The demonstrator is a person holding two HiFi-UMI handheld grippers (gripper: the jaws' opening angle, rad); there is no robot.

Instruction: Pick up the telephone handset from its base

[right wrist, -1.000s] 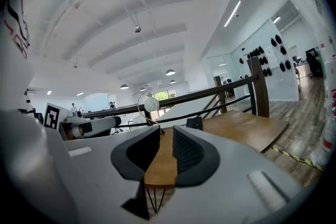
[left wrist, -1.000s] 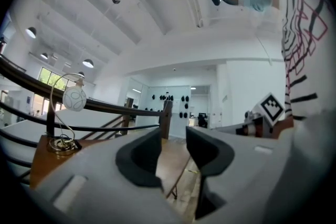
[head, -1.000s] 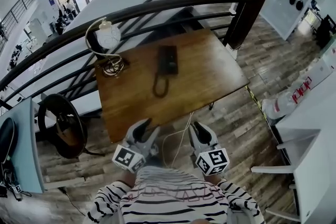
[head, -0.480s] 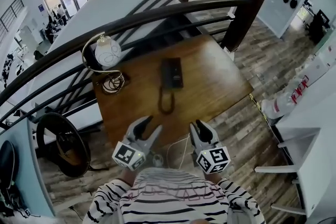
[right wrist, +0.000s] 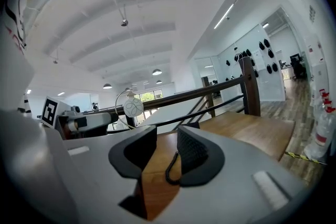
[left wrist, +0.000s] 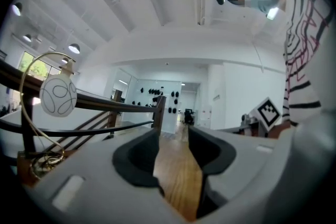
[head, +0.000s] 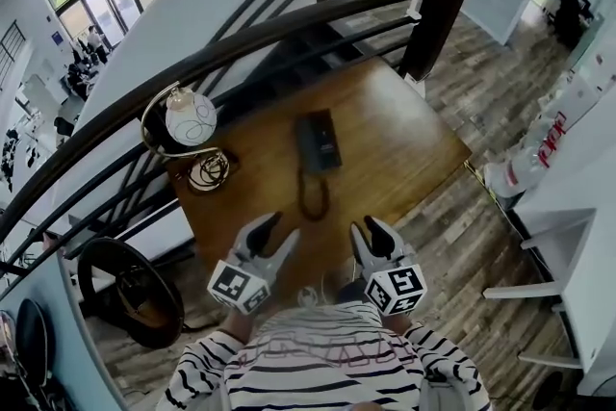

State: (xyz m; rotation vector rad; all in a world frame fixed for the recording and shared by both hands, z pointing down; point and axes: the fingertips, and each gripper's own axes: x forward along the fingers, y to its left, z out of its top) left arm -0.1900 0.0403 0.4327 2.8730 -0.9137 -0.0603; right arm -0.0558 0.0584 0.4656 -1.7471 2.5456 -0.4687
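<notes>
A black telephone lies flat on the wooden table, handset on its base, and its coiled cord loops toward me. My left gripper and right gripper hover side by side over the table's near edge, short of the cord. The jaws of both have just been opening and hold nothing. In the left gripper view the left gripper frames only bare wood. Between the jaws of the right gripper, in its own view, the cord shows farther off on the table.
A lamp with a white globe and a wire base stands at the table's left rear. A dark stair railing runs behind the table. A black round object sits on the floor at left, white shelving at right.
Both grippers have moved forward from short of the table to over its near edge, and their jaws stand wider. The telephone has not moved on the table.
</notes>
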